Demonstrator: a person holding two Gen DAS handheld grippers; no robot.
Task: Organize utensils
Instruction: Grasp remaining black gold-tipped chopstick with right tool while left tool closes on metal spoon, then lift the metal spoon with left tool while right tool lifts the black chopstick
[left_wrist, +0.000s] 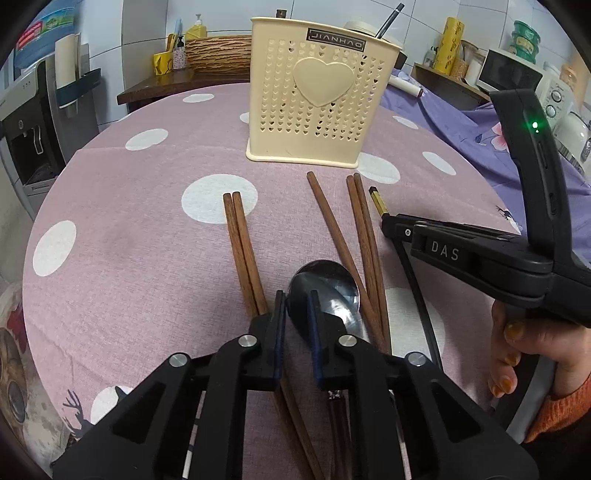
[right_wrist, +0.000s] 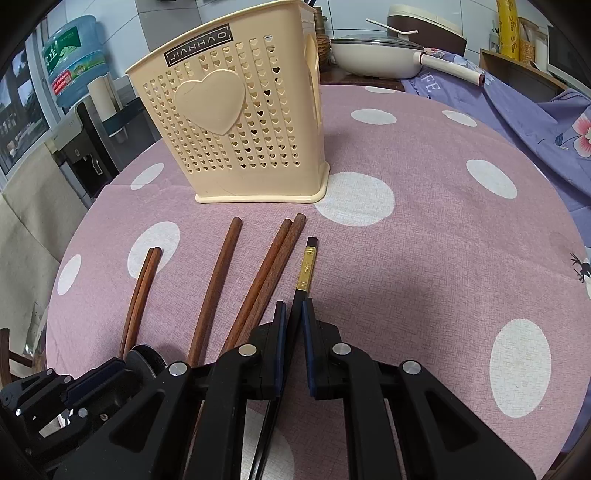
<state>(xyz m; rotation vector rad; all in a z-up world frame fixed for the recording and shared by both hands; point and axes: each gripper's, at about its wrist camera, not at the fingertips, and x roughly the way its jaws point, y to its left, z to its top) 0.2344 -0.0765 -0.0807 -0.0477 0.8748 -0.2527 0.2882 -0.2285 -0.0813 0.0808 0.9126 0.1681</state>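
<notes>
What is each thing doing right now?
Cream plastic heart-holed utensil holder: upright on the table.
Brown wooden chopsticks: lying flat, loose.
Shiny metal spoon: lying flat, bowl between the left tool's fingers.
Black chopstick with gold band: lying flat, between the right tool's fingers.
Both tools: nearly closed, grip unclear.

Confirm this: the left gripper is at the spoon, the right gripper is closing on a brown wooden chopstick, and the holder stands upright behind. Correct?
Not quite. In the right wrist view the right gripper straddles the black chopstick with a gold band, not a brown one. The left gripper at the spoon and the upright holder are right.
</notes>
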